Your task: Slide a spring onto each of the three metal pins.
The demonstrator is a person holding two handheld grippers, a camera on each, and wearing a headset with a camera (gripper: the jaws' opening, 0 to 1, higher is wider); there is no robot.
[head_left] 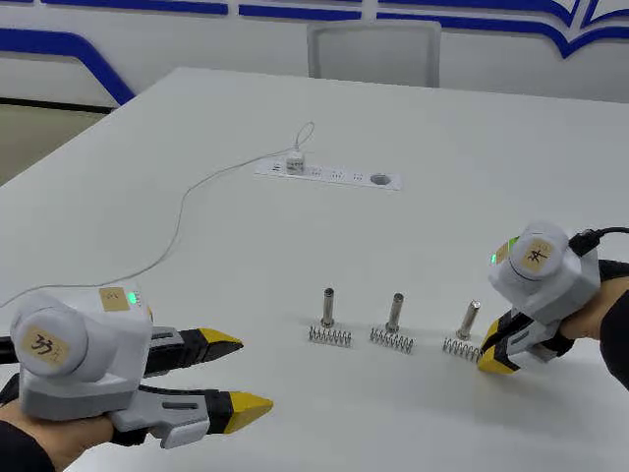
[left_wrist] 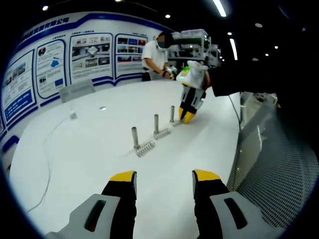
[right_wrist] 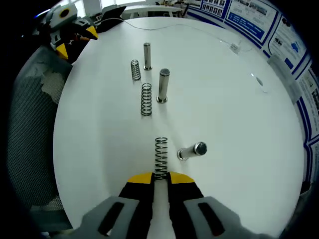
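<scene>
- Three pins, namely left pin (head_left: pixel 327 306), middle pin (head_left: pixel 395 312) and right pin (head_left: pixel 469 320), upright in a row on the white table (head_left: pixel 295 246). All bare, with no spring threaded on yet.
- One spring lying flat just in front of each: left spring (head_left: pixel 330 336), middle spring (head_left: pixel 391 340), right spring (head_left: pixel 460 348).
- Step in hand, by the look of it: picking up the first spring. Right gripper (right_wrist: pixel 160 177) low at the table, jaws nearly together about the near end of the right spring — probably pinching it, though the contact is too small to see for sure.
- Left gripper (head_left: pixel 251 372) spread wide, holding nothing, hovering well apart from the row on the left.
- Next move, as a judgement: lifting the right spring, turning it upright, lining its free end over the top of the right pin and lowering it. Calls for careful aim — gripped by one end only, likely to sway, and a nudge could topple the pin.
- Springs: thin bright wire, open coils, slender and light. Pins: plain grey metal, smooth shaft, slightly wider cap on top, so the coil has to clear that first.
</scene>
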